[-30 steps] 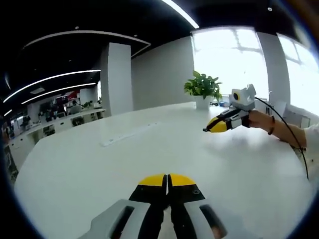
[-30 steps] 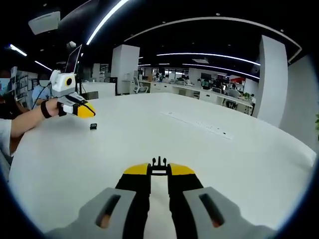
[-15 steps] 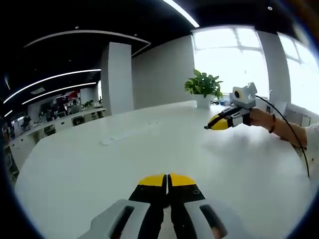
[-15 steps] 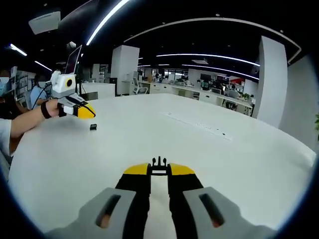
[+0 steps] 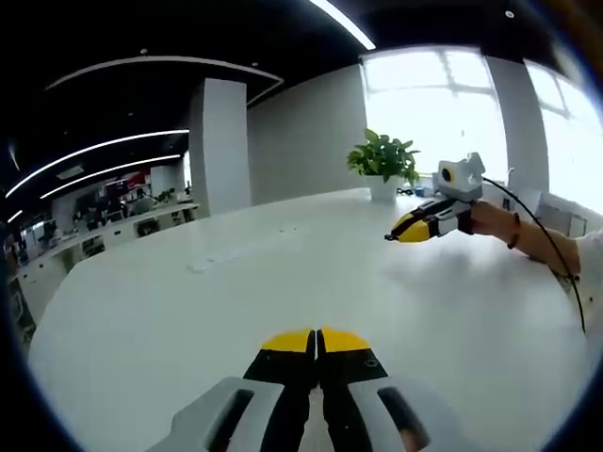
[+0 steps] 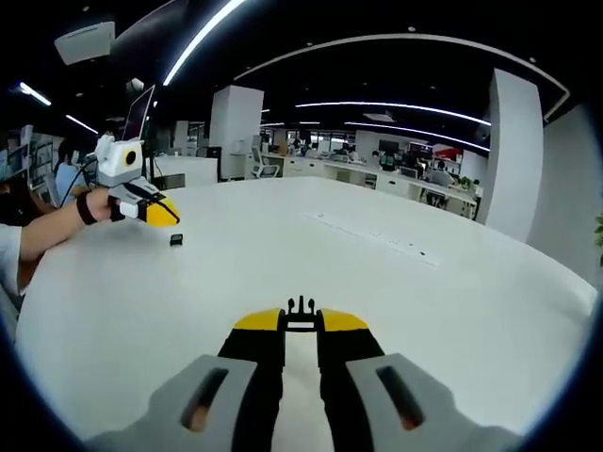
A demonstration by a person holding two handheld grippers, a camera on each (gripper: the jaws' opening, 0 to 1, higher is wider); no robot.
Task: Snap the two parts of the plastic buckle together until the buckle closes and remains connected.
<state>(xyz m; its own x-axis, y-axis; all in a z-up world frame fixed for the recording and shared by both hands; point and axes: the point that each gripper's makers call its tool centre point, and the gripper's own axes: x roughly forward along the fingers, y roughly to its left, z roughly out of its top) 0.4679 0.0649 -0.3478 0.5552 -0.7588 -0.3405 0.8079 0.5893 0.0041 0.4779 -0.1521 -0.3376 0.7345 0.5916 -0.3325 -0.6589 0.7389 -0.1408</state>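
**One buckle half gripped, the other waiting on the tabletop**

In the right gripper view, the right tongs are closed on the pronged buckle half, a small black piece pinched between the yellow tips with its prongs pointing forward, away from the hand. The tongs hover above the white tabletop. Far ahead and to the left of these tongs lies the second buckle half, a small dark piece resting on the tabletop just below and beside the left tongs, which come in from the left edge on the person's hand.

In the left gripper view, the left tongs have their yellow tips pressed together with nothing visible between them. The right tongs show well ahead and to the right, near a potted plant; the gripped piece is too small to make out there.

The step in hand looks like fetching the loose half. To do it well, the left tongs should part, drop over the piece and pinch it by its flat sides, leaving the mouth of the socket free. Then bring both halves together in line, prongs square to the socket, and push straight until the catch holds. A skewed approach would likely jam or flick the small piece out of the grip
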